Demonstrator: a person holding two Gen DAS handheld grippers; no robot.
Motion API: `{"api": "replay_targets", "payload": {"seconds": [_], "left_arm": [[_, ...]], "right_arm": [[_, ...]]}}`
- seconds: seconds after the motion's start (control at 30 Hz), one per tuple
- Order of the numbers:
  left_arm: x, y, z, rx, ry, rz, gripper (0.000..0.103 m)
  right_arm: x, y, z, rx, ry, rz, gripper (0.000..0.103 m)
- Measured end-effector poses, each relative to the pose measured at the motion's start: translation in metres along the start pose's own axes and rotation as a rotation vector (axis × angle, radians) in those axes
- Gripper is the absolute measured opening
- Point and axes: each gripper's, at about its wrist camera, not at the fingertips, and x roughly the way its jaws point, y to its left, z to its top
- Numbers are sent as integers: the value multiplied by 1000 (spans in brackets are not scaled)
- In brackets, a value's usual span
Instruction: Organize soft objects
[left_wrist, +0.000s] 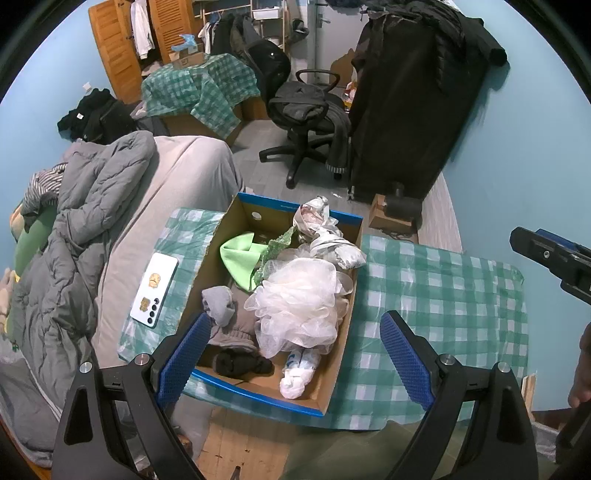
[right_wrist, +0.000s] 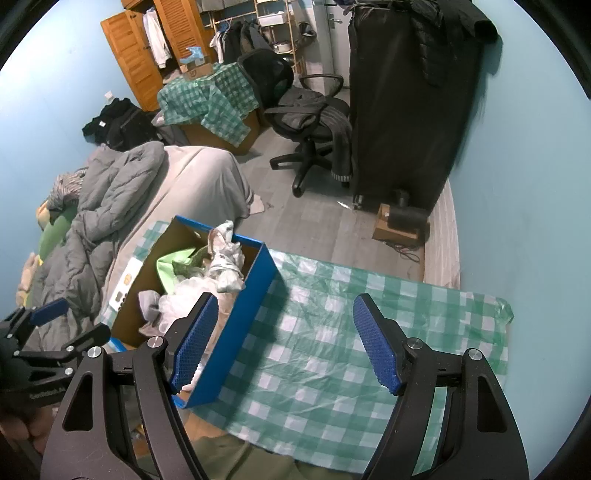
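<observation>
A blue-edged cardboard box (left_wrist: 334, 382) is sitting on the green-and-white checked cloth (left_wrist: 443, 295), and it is holding all the soft things: a white mesh bath pouf (left_wrist: 299, 306) is piling up in the middle, a lime-green cloth (left_wrist: 240, 258) is lying behind it toward the far wall of the box, a grey sock (left_wrist: 219, 299) is resting at the near left, a dark bundle (left_wrist: 242, 363) is lying along the near wall, and a white rolled item (left_wrist: 297, 373) is lying just beside it at the near right. A crumpled white-and-grey bundle (left_wrist: 325, 236) is leaning over the far right rim. The left wrist view is looking straight down into the box and is also showing a white phone (left_wrist: 155, 291) lying on the cloth just left of it; the right wrist view is catching the box (right_wrist: 240, 321) from its blue side, so most of the contents are hiding behind the wall, but it is showing the wide bare stretch of checked cloth (right_wrist: 332, 350) to the right. The left gripper (left_wrist: 295, 365) is hovering above the near end of the box with its blue pads spread wide and nothing between them. The right gripper (right_wrist: 284, 343) is hanging over the cloth just right of the box, its fingers likewise gaping wide and carrying nothing, and its tip is poking into the right edge of the left view.
</observation>
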Motion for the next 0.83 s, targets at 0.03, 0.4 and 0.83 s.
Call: {"api": "replay_targets", "payload": {"seconds": [0.03, 0.4, 0.83], "left_arm": [[-1, 1, -1, 0, 2, 0, 94], [0, 0, -1, 1, 1, 3, 94], [0, 3, -8, -11, -1, 19, 94]], "right_arm": [[0, -1, 1, 2, 0, 1, 75], [0, -1, 1, 0, 3, 2, 75], [0, 1, -2, -2, 3, 0, 75]]}}
